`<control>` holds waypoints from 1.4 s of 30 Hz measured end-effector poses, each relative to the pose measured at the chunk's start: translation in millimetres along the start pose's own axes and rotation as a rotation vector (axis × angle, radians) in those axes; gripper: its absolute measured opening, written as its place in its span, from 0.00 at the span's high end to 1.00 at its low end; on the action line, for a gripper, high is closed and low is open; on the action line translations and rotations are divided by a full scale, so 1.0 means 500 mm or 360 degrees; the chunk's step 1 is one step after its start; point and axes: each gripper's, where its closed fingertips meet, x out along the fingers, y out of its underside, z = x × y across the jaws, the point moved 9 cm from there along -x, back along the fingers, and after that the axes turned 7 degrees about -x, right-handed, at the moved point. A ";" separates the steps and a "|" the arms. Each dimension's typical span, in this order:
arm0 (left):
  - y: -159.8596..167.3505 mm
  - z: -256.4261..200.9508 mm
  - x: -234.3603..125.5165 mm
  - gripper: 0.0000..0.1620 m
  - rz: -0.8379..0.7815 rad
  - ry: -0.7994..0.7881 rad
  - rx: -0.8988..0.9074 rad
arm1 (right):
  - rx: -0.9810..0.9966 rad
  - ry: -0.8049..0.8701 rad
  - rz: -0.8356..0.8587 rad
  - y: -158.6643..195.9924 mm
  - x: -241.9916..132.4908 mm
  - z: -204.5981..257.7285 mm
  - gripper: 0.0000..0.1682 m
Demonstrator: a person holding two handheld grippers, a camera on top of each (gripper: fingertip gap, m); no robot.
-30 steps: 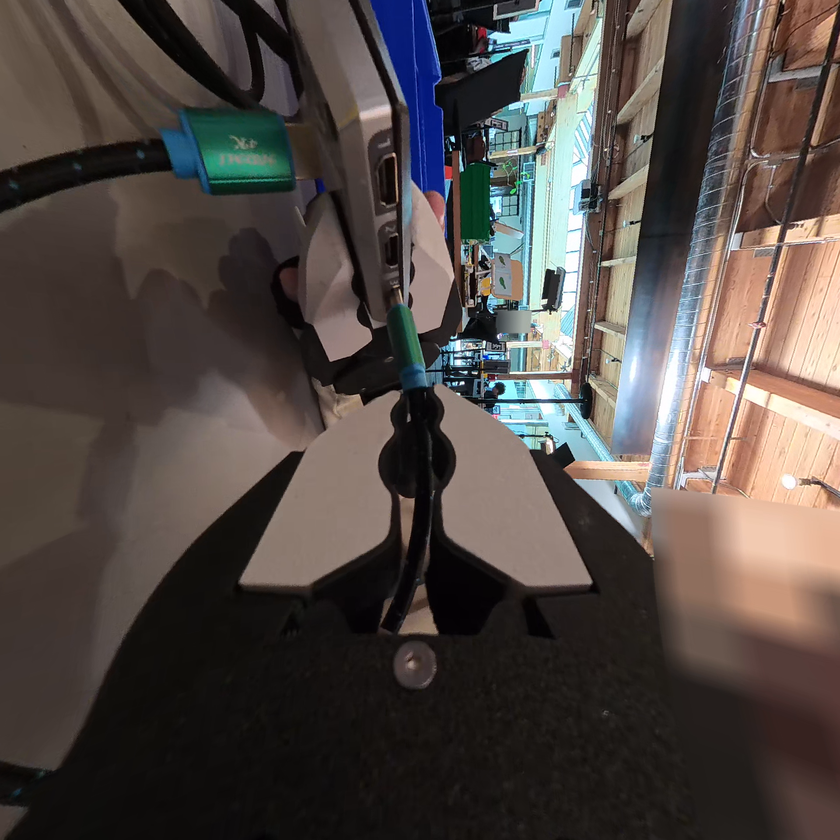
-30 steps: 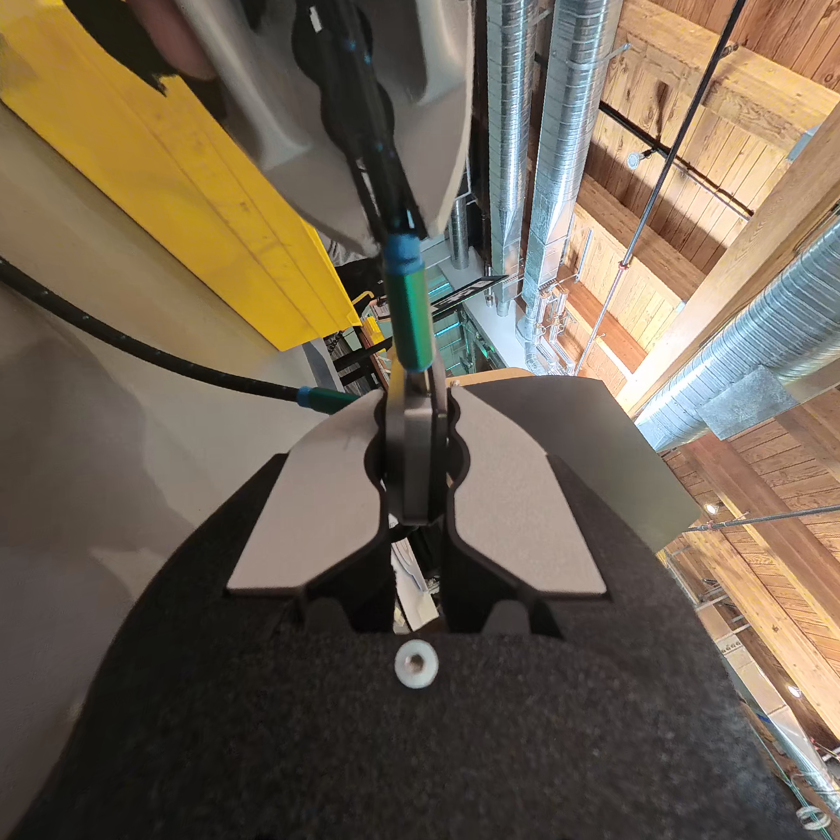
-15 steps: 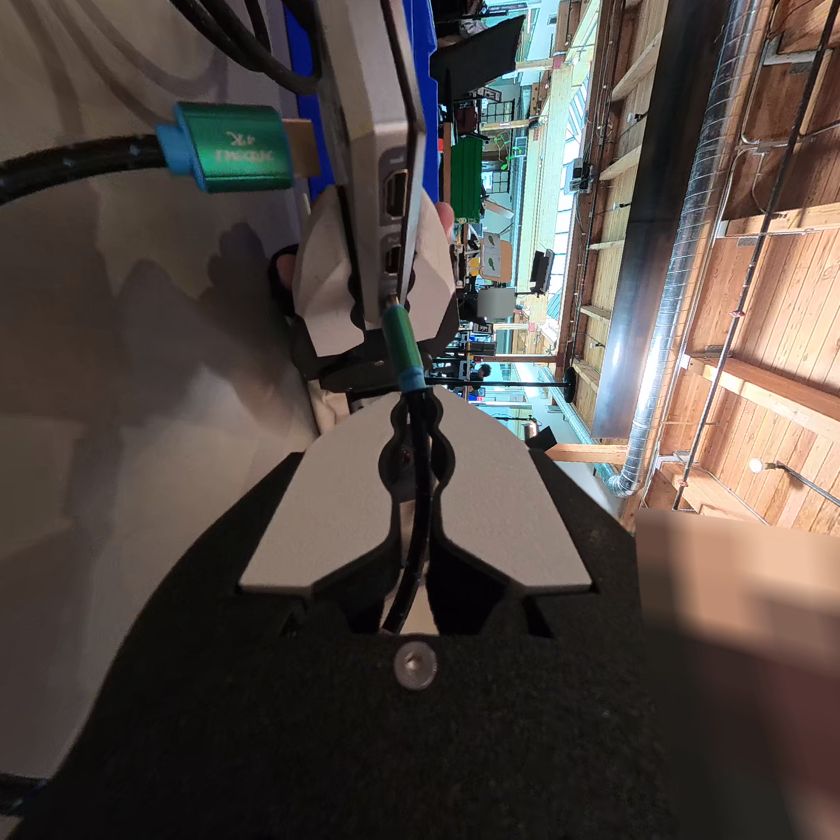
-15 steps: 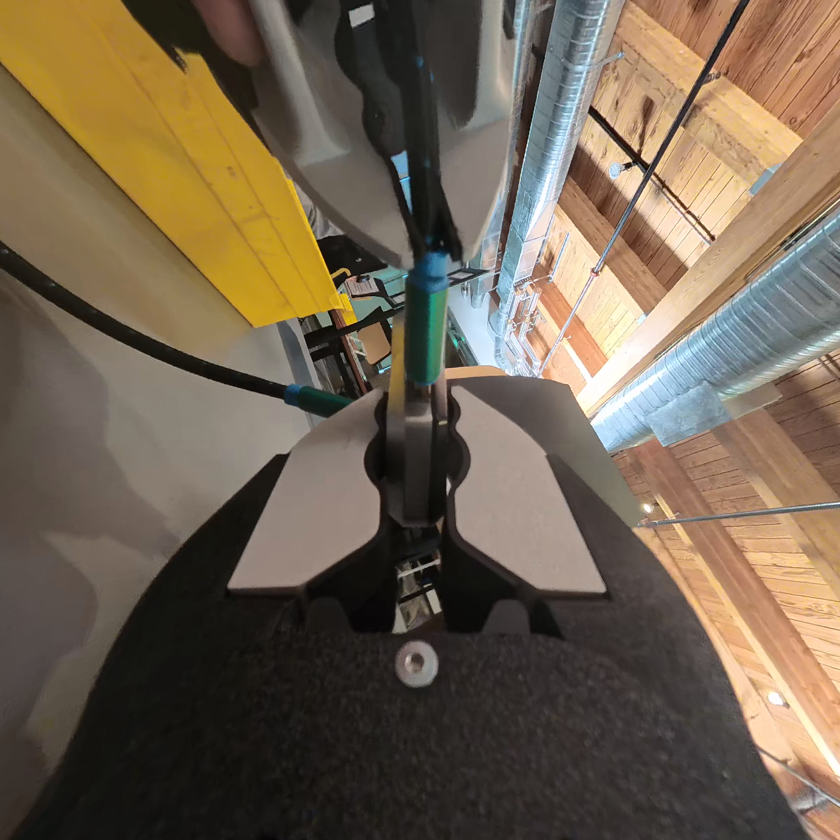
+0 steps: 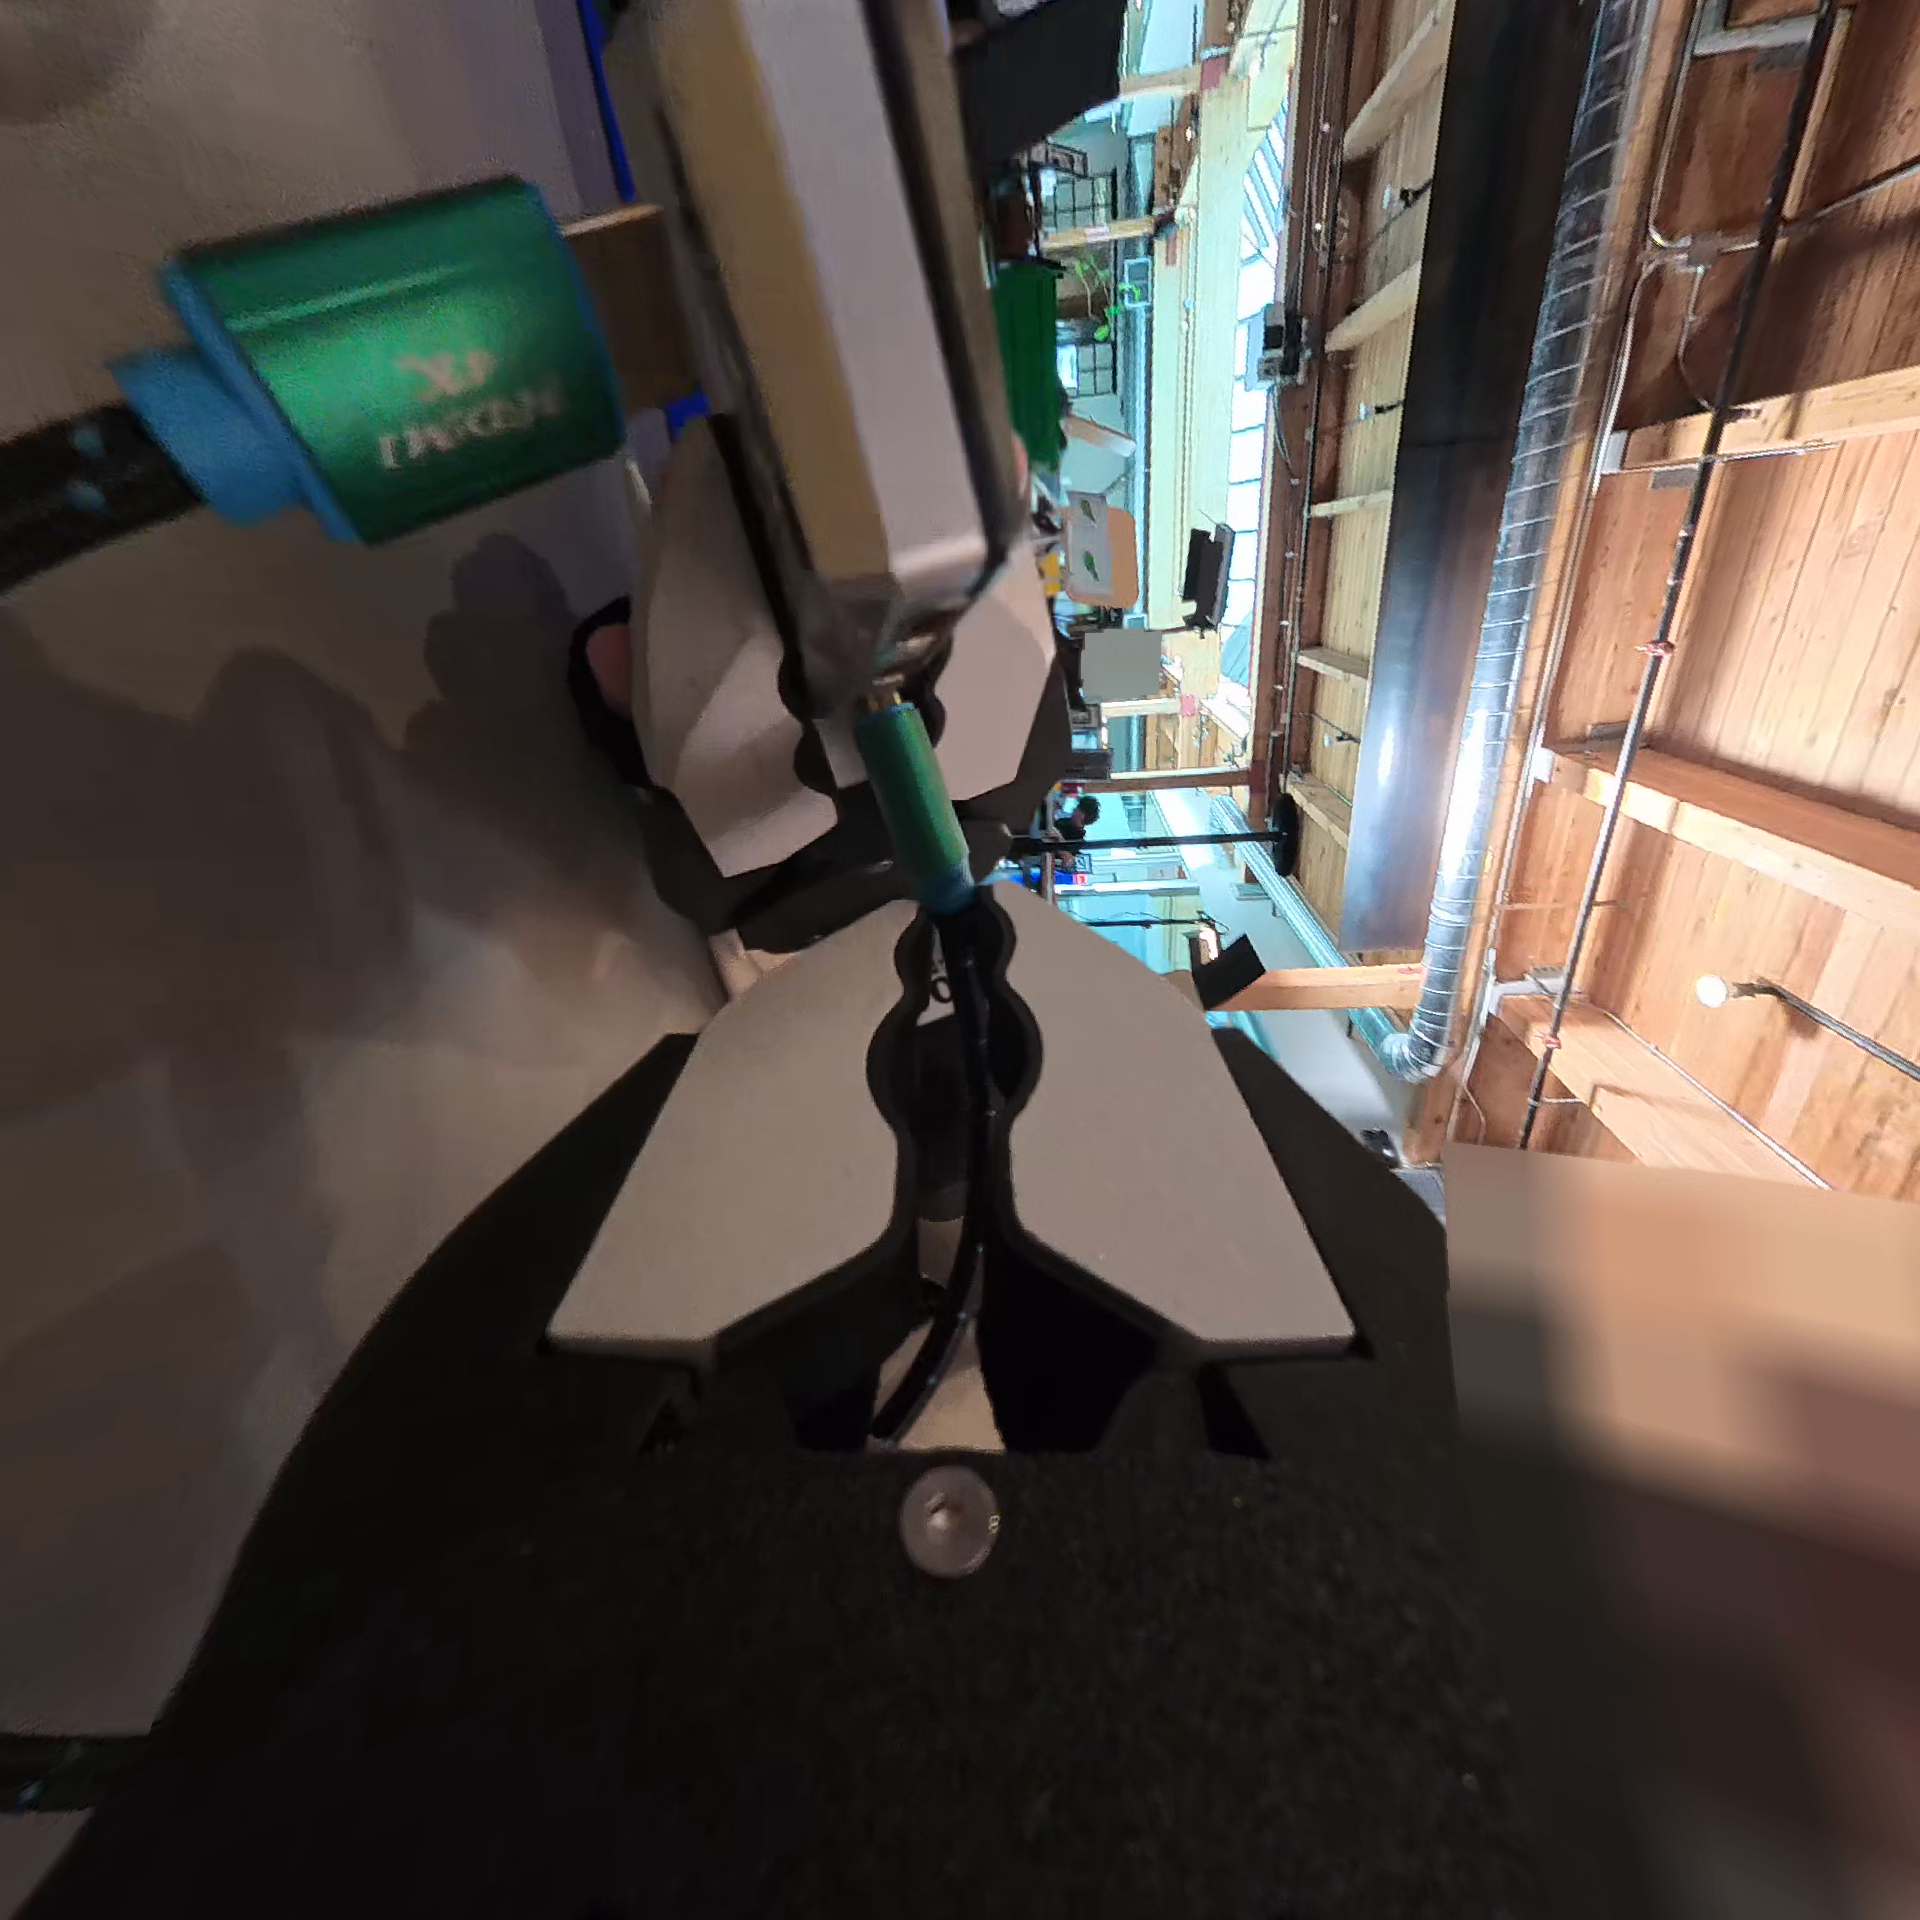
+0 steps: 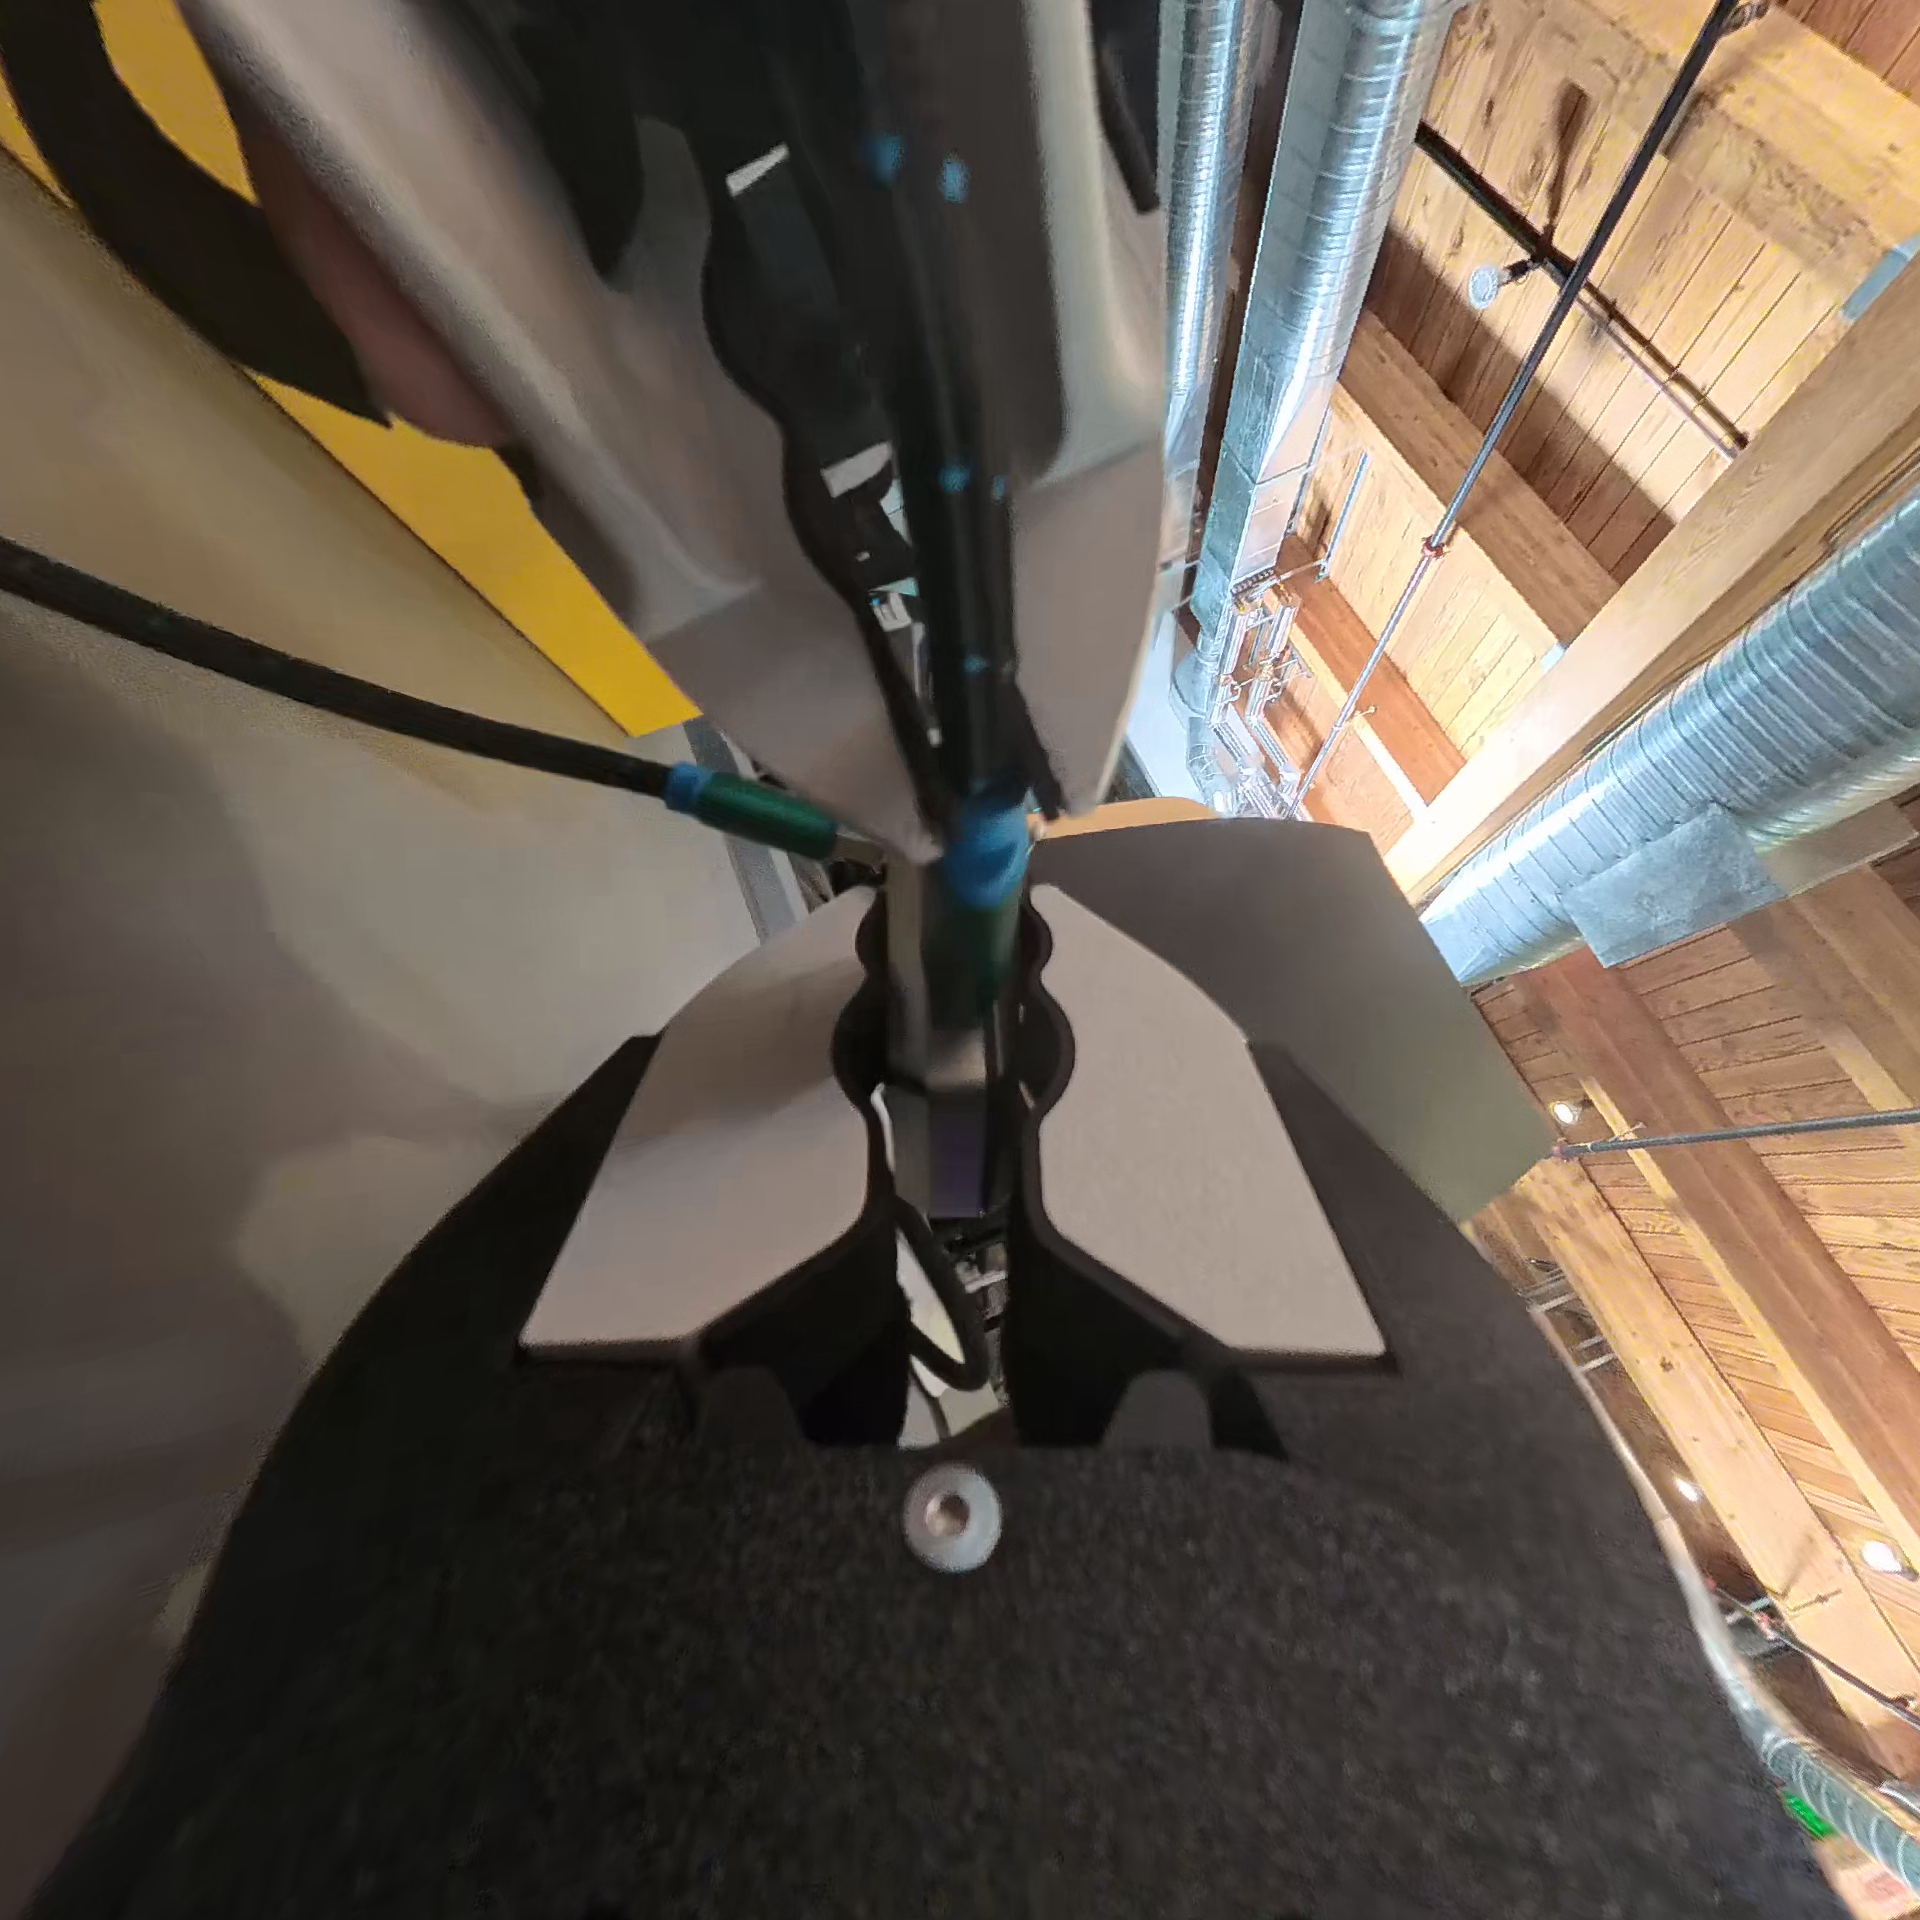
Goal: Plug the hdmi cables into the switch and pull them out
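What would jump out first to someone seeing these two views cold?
In the left wrist view, a big green plug with a blue collar sits at upper left, its metal tip against the side of the silver switch box. Below the box, the left tongs are shut on a black cable whose slim green plug meets the box's lower end. In the right wrist view, the right tongs clamp the box edge-on.

Green plug point(image 5: 400, 358), silver switch point(image 5: 862, 312)
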 end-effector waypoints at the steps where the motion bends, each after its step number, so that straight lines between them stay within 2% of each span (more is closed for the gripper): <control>1: 0.000 -0.004 -0.003 0.96 -0.0018 -0.0025 0.0034 | 0.0001 0.0003 -0.0001 0.002 0.001 0.000 0.88; 13: 0.028 -0.050 -0.059 0.96 -0.0243 -0.0616 0.0678 | -0.0077 -0.0044 -0.0068 -0.010 -0.004 0.014 0.87; 15: 0.051 -0.065 -0.076 0.95 -0.0352 -0.0648 0.0854 | -0.0068 -0.0058 -0.0047 -0.006 -0.005 0.014 0.87; 18: 0.109 -0.076 -0.125 0.83 -0.0528 -0.0618 0.1089 | -0.0027 -0.0066 -0.0016 0.006 -0.003 0.010 0.87; 21: 0.175 -0.039 -0.195 0.83 -0.0766 -0.0787 0.1264 | 0.0021 -0.0075 -0.0008 0.013 -0.001 0.009 0.87; 24: 0.234 0.037 -0.273 0.82 -0.0959 -0.1100 0.1340 | 0.0022 -0.0091 -0.0017 0.013 0.000 0.012 0.87; 26: 0.258 0.081 -0.320 0.81 -0.1023 -0.1265 0.1237 | 0.0008 -0.0096 -0.0019 0.012 0.000 0.014 0.87; 28: 0.264 0.086 -0.351 0.76 -0.1068 -0.1193 0.1103 | 0.0002 -0.0099 -0.0021 0.011 0.000 0.015 0.87; 31: 0.253 0.078 -0.385 0.74 -0.1162 -0.0992 0.0997 | 0.0002 -0.0099 -0.0018 0.011 0.001 0.016 0.87; 34: 0.216 0.069 -0.412 0.71 -0.1168 -0.1066 0.0984 | 0.0003 -0.0101 -0.0012 0.012 0.001 0.016 0.87; 38: 0.106 0.009 -0.451 0.66 -0.1164 -0.1414 0.0924 | 0.0003 -0.0104 -0.0010 0.012 0.001 0.017 0.87; 42: -0.034 -0.042 -0.479 0.67 -0.1234 -0.1540 0.0744 | -0.0005 -0.0107 -0.0007 0.013 0.001 0.017 0.87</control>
